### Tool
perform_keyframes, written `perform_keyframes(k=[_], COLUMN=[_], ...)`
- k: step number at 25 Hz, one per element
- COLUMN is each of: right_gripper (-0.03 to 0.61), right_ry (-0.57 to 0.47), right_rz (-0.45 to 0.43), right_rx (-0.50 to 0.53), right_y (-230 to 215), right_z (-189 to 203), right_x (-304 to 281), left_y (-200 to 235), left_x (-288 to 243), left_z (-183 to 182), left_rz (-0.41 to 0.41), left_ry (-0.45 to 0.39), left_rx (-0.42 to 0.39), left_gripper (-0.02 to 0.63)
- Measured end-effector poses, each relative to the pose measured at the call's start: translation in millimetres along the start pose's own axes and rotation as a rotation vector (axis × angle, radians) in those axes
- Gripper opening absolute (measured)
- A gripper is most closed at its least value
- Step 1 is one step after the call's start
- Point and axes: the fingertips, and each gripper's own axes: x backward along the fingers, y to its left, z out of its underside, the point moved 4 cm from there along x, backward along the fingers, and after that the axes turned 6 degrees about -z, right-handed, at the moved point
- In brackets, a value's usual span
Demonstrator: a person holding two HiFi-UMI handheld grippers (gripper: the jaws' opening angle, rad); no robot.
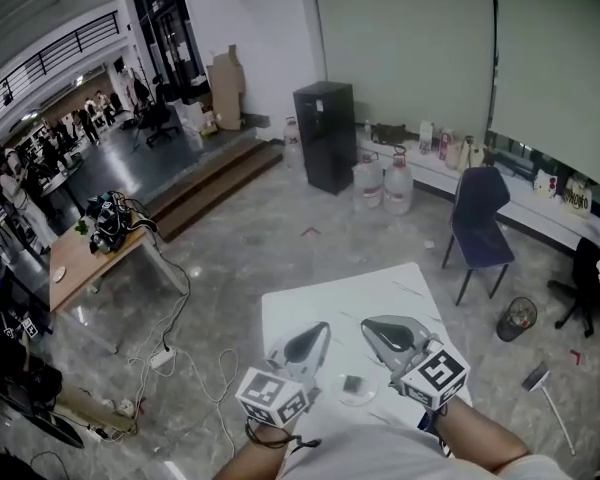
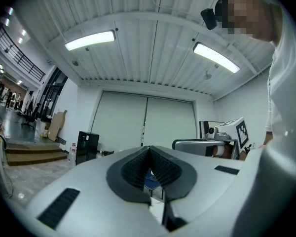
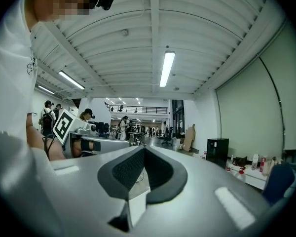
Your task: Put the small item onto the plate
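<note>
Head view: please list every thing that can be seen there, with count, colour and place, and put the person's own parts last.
table: one, white, bottom centre
plate: one, clear, on the table's near end
small item: one, dark, on the plate
chair: one, blue, right of the table
cabinet: one, black, by the far wall
water jugs: at least two, clear, right of the cabinet
desk: one, brown, far left
bin: one, dark, on the floor at right
left tool: one, grey, shut, empty, above the table
right tool: one, grey, shut, empty, beside the left tool
</note>
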Motion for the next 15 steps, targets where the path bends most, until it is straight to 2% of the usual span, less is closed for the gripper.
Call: perform_keyframes(k=[10,15], right_gripper=[0.002,0.002], right_ry=[0.000,-0.017], right_rz=[0.028,0.026], right_rx=[0.040,0.027], right_y=[15.8,27.8], right_z=[-10.9,-21.3], right_x=[-4.9,-13.8], left_y=[2.5,11.0], left_x=[12.2,23.7], left_z=[-8.6,-17.8], left_rz=[0.018,0.023], left_ry=[-0.003,-0.004], left_rx=[-0.023,-0.012], left_gripper=[0.005,0.005])
